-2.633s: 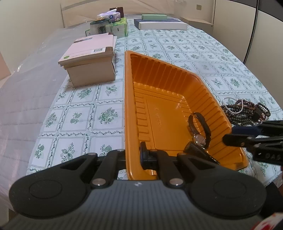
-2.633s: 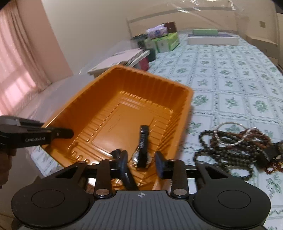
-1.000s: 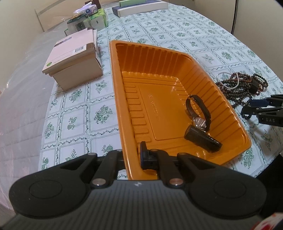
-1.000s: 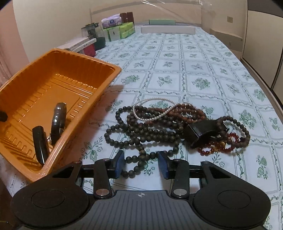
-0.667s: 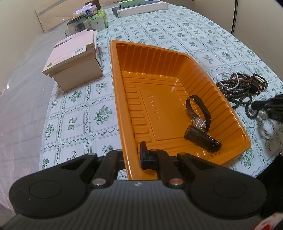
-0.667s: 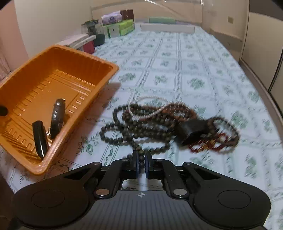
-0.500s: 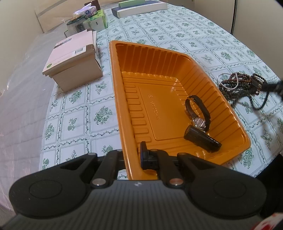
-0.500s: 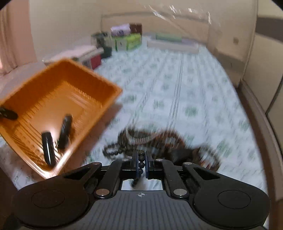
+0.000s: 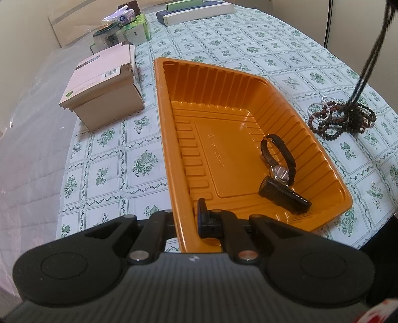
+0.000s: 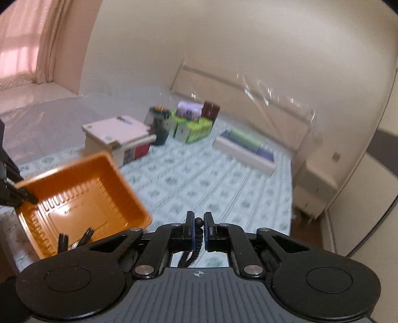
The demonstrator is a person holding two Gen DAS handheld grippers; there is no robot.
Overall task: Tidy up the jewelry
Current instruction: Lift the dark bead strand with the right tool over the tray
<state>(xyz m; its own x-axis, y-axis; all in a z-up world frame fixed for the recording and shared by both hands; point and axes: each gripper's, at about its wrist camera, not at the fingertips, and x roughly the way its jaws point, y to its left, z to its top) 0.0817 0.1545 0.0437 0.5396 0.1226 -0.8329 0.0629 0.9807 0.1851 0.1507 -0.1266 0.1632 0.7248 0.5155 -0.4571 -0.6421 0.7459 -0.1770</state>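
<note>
An orange plastic tray (image 9: 159,111) lies on the flowered tablecloth, and my left gripper (image 9: 191,218) is shut on its near rim. A black-strapped wristwatch (image 9: 278,161) rests inside, at the tray's near right. Right of the tray lies a tangled pile of bead strands (image 9: 333,121). One dark bead necklace (image 9: 370,57) rises taut from the pile toward the top right. My right gripper (image 10: 198,223) is high above the table and shut on that necklace (image 10: 197,242), which hangs below its pads. The tray (image 10: 124,196) shows blurred at lower left in the right wrist view.
A cardboard box with a pink book on top (image 9: 104,89) stands left of the tray. Green tissue boxes (image 9: 136,27) and long flat boxes (image 9: 199,12) sit at the far end. The table's right edge runs close to the bead pile, near a cabinet (image 10: 316,183).
My right gripper shut on a dark bead strand in the pile, then rose and rolled, drawing the strand up. The left gripper stayed on the tray rim.
</note>
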